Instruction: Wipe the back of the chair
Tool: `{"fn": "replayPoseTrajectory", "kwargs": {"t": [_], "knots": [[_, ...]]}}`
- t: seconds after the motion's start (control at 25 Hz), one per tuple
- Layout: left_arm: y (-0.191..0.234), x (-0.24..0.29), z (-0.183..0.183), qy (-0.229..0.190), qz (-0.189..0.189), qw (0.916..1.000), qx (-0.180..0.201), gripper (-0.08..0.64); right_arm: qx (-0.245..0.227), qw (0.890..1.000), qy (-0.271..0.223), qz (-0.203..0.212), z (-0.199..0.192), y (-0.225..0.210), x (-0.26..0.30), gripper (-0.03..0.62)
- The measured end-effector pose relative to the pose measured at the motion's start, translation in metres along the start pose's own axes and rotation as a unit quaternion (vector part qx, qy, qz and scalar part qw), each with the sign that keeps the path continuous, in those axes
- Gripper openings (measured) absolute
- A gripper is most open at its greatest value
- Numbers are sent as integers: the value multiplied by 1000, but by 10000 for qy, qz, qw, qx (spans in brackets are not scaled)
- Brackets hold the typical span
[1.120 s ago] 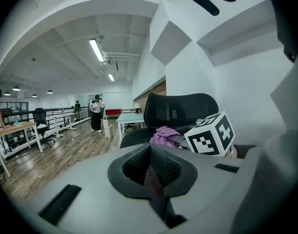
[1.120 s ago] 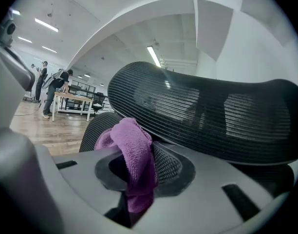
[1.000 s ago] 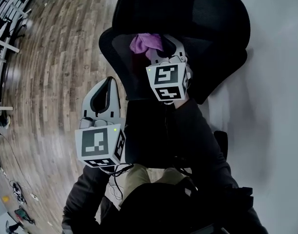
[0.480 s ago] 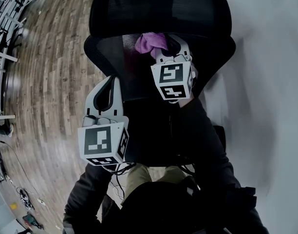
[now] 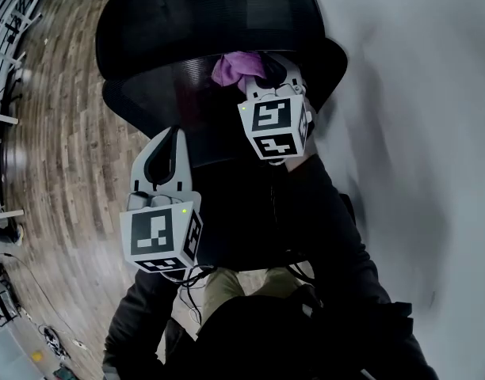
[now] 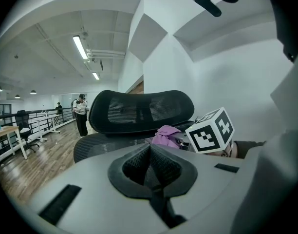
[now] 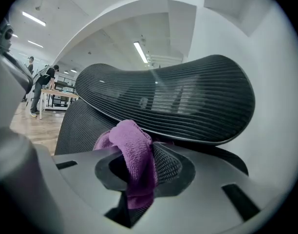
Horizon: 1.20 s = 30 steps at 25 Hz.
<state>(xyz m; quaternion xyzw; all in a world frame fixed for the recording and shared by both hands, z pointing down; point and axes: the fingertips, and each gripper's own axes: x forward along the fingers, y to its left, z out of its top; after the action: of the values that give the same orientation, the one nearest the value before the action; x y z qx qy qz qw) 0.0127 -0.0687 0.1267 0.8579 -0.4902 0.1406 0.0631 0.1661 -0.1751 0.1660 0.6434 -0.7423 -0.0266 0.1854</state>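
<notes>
My right tongs (image 5: 260,68) clamp the cloth (image 5: 236,68) against the top of the chair back (image 5: 167,93); left tongs (image 5: 166,137) together, empty. I judge most of it remains.

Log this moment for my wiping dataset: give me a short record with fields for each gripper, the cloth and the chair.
Right gripper: shut on the purple cloth
Left gripper: shut, nothing between its jaws
Cloth position: at the top of the mesh backrest, just under the headrest
Contact: cannot tell whether the purple cloth touches the mesh
Floor: wood planks
</notes>
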Motion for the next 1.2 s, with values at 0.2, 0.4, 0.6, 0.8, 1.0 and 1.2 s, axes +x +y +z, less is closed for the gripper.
{"fn": "replayPoseTrajectory", "kwargs": {"t": [0.2, 0.4, 0.6, 0.8, 1.0, 1.2], "knots": [[-24, 7, -6, -11, -147, 9998, 101, 9, 124, 9996, 111, -211, -20, -27, -12, 81], [-48, 11, 1, -30, -267, 9995, 162, 9, 180, 9989, 148, -418, -27, -58, -27, 81], [-70, 17, 6, -43, -403, 9989, 218, 9, 224, 9978, 182, -596, -33, -86, -38, 81], [-89, 17, 12, -52, -496, 9983, 285, 9, 268, 9969, 195, -720, -37, -106, -49, 81], [-99, 19, 15, -35, -565, 9979, 314, 9, 317, 9958, 172, -844, -36, -124, -57, 81], [-114, 22, 12, -15, -665, 9973, 309, 9, 474, 9943, 202, -928, -43, -139, -66, 81]]}}
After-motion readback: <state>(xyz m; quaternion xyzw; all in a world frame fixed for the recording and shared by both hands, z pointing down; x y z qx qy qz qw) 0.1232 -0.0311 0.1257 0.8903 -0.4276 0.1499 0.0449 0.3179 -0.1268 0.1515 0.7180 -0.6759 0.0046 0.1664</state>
